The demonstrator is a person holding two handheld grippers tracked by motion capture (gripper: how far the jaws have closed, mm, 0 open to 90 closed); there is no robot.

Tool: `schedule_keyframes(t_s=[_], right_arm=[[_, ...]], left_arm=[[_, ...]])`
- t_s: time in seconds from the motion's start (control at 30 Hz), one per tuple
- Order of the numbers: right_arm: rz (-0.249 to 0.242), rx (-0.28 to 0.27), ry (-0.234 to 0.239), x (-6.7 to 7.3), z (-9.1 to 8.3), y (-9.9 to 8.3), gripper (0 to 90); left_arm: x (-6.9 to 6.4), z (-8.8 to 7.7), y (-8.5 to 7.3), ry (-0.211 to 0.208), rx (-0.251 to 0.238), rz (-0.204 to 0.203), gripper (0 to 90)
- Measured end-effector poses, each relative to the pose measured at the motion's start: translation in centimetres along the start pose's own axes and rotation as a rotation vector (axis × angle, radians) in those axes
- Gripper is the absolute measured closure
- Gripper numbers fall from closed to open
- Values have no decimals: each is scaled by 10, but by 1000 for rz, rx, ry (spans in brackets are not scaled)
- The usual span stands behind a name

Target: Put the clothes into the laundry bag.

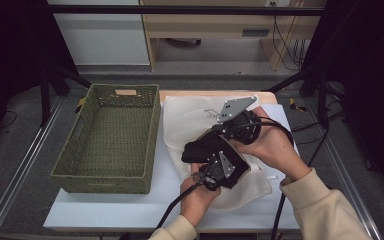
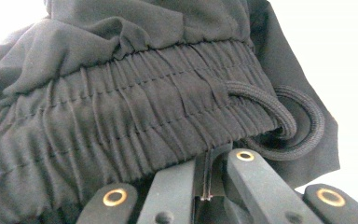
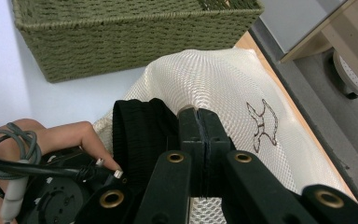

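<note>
White tabletop, green basket upper left. Both grippers, left and right, clench black shorts over cream mesh cloth; keep grips firm, lift evenly.

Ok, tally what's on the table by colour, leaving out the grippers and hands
Green: 1, the basket
Black: 1, the garment
Cream: 1, the mesh bag
Total: 3
</note>
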State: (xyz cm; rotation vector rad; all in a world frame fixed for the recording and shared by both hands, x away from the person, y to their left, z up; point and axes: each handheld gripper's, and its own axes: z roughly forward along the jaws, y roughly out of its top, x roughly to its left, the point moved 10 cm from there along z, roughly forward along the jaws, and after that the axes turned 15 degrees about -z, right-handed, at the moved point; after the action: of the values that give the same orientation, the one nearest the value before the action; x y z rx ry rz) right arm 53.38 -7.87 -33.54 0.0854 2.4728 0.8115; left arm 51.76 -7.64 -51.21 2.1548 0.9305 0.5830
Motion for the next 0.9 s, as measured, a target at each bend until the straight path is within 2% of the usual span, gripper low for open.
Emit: schedule_keyframes(t_s=[0.1, 0.2, 0.43, 0.63, 0.9], right_arm=[[10, 0, -3, -1, 0, -2, 900], [17, 0, -1, -3, -1, -4, 900], [5, -7, 11, 3, 2, -1, 900], [6, -7, 7, 2, 1, 0, 900], [9, -13, 12, 2, -1, 1, 900]], left_arm=[[0, -1, -3, -3, -1, 9, 900], [0, 0, -5, -4, 3, 1, 900], [0, 2, 1, 16, 17, 9, 900], [2, 4, 2, 25, 7, 21, 900], [3, 10, 9, 30, 37, 29, 899]])
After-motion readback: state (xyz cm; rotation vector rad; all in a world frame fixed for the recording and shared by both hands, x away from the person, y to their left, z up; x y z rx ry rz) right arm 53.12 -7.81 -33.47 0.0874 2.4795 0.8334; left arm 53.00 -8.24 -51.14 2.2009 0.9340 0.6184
